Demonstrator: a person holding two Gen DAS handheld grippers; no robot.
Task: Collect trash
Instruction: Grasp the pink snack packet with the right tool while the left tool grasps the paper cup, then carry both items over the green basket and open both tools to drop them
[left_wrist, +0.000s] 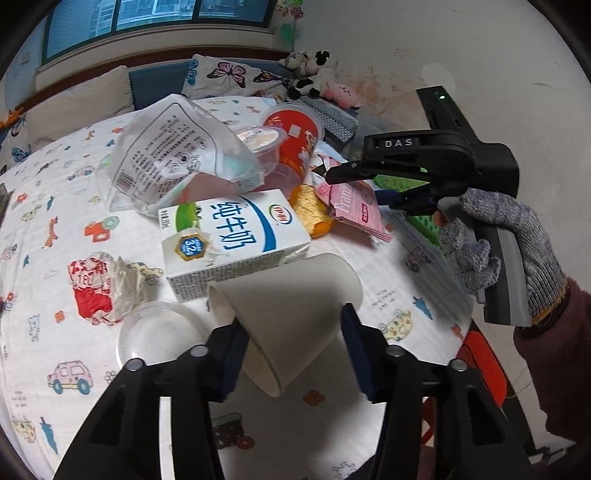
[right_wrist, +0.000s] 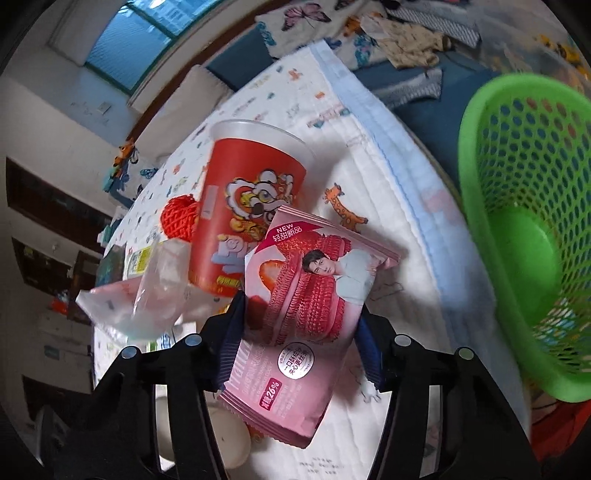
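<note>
Trash lies heaped on the desk (left_wrist: 332, 424) under a cartoon-print cloth: a milk carton (left_wrist: 229, 236), a clear plastic bag (left_wrist: 173, 155), a red cup (right_wrist: 240, 210), a crumpled wrapper (left_wrist: 99, 288) and a clear lid (left_wrist: 159, 332). A pink snack packet (right_wrist: 306, 314) is held between the jaws of the right gripper (right_wrist: 299, 339), gripped across its width, with the green mesh basket (right_wrist: 524, 229) close by on the right. For the step in hand, judged to be the carrying of the packet to the basket, the grip should be kept firm until the packet is well over the rim, since the smooth film could slip; release is best made low inside the basket (its bottom appears bare).

The left gripper (left_wrist: 295, 354) is set with jaws wide on either side of a white paper cup (left_wrist: 284, 314) lying on its side, just in front of the carton. Whether the pads touch the cup cannot be told. A gentle closing near the narrower base would be advisable, as thin paper walls are likely to buckle.

The right hand (left_wrist: 506, 243), gloved in grey knit, is wrapped round the handle, with the tool reaching across towards the pile.
</note>
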